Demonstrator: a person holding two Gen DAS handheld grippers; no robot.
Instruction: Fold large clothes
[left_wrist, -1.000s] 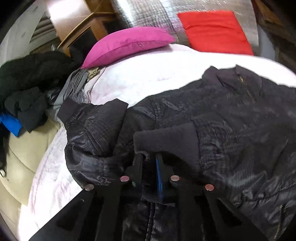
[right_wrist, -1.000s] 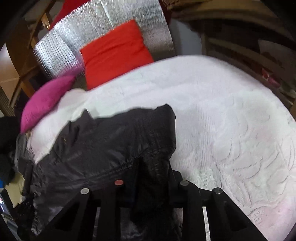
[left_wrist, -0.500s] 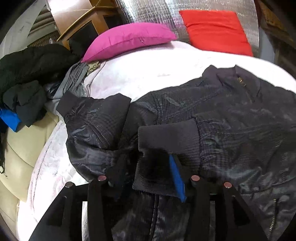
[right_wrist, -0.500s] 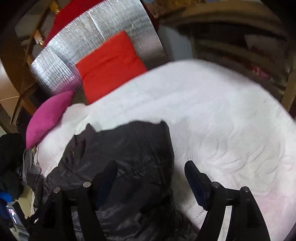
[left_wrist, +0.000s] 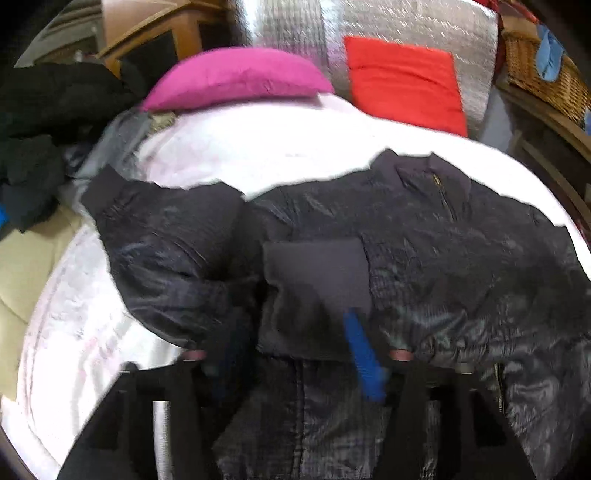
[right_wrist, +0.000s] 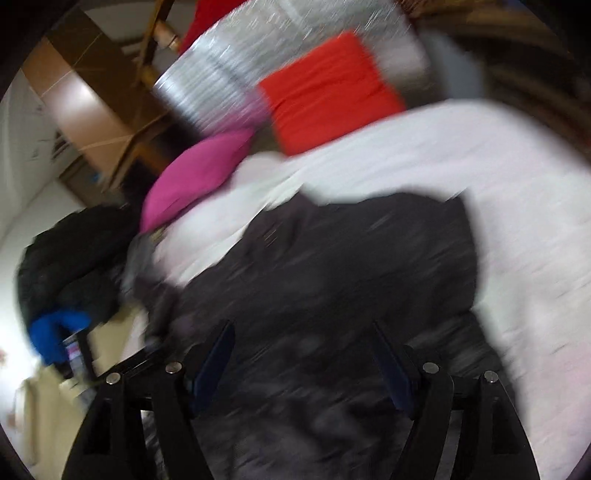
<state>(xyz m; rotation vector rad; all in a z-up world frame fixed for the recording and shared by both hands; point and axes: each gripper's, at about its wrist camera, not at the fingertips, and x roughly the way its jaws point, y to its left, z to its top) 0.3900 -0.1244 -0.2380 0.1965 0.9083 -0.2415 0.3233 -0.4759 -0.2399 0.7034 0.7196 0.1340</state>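
A large black jacket lies spread on the white bedspread, with one sleeve folded across its front so the ribbed cuff lies in the middle. My left gripper is open, its blue-padded fingers either side of the cuff, holding nothing. In the blurred right wrist view the jacket lies below my right gripper, which is open and empty just above the cloth.
A magenta pillow and a red cushion lie at the head of the bed against a silver quilted panel. A pile of dark clothes lies at the left. A wicker basket stands at the far right.
Both grippers opened and let go of the jacket. The left drew back from the cuff; the right swung left over the jacket, blurring its view.
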